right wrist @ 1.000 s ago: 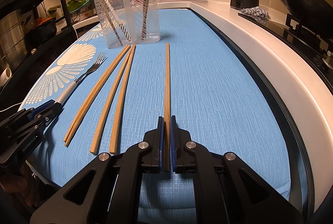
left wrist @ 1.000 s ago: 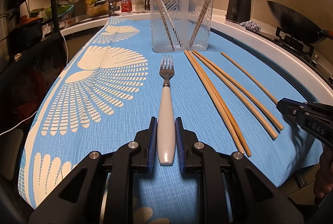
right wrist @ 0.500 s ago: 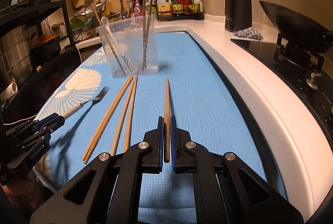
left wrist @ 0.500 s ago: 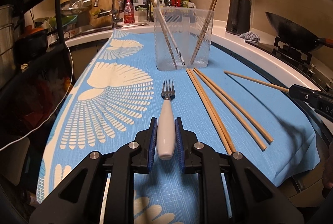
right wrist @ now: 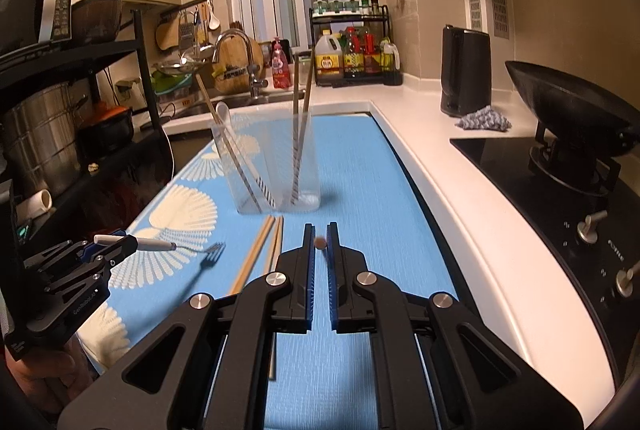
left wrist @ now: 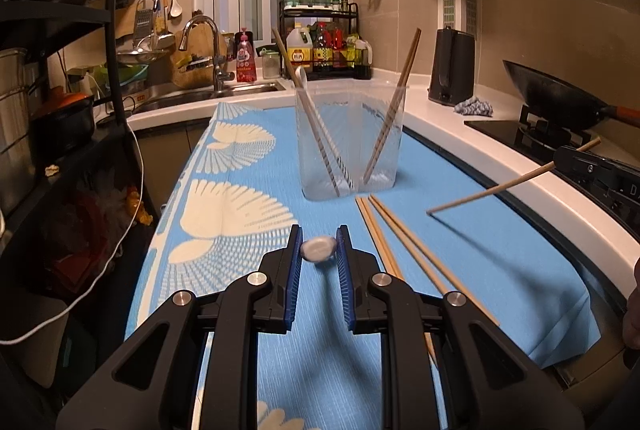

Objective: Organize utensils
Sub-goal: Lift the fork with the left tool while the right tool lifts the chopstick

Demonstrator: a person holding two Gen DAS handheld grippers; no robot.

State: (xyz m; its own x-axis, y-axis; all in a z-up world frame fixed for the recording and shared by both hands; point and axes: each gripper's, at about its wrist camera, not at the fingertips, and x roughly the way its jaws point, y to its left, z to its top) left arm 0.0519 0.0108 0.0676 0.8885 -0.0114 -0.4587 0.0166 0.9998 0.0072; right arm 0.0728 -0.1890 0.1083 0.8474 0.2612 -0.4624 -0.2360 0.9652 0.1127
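My left gripper [left wrist: 318, 244] is shut on the white handle of a fork [left wrist: 318, 249], seen end-on and lifted off the blue mat [left wrist: 480, 254]. In the right wrist view the fork [right wrist: 176, 248] hangs level above the mat in the left gripper [right wrist: 120, 245]. The right gripper [right wrist: 320, 239] is shut on one wooden chopstick [right wrist: 320, 243], also seen end-on. From the left wrist view that chopstick [left wrist: 492, 190] sticks out of the right gripper [left wrist: 566, 158], clear of the mat. A clear container [left wrist: 348, 138] with chopsticks and a white spoon stands farther back. Three chopsticks [left wrist: 400, 242] lie in front of it.
A white counter edge [right wrist: 460, 230] runs along the mat's right side, with a black hob [right wrist: 540, 182] and a wok [right wrist: 568, 110] beyond it. A black kettle [right wrist: 466, 70] and a grey cloth [right wrist: 484, 120] sit behind. The sink and a dark shelf rack stand to the left.
Both grippers have risen. The fork and the single chopstick have come up off the mat with them and now show end-on between the pads.
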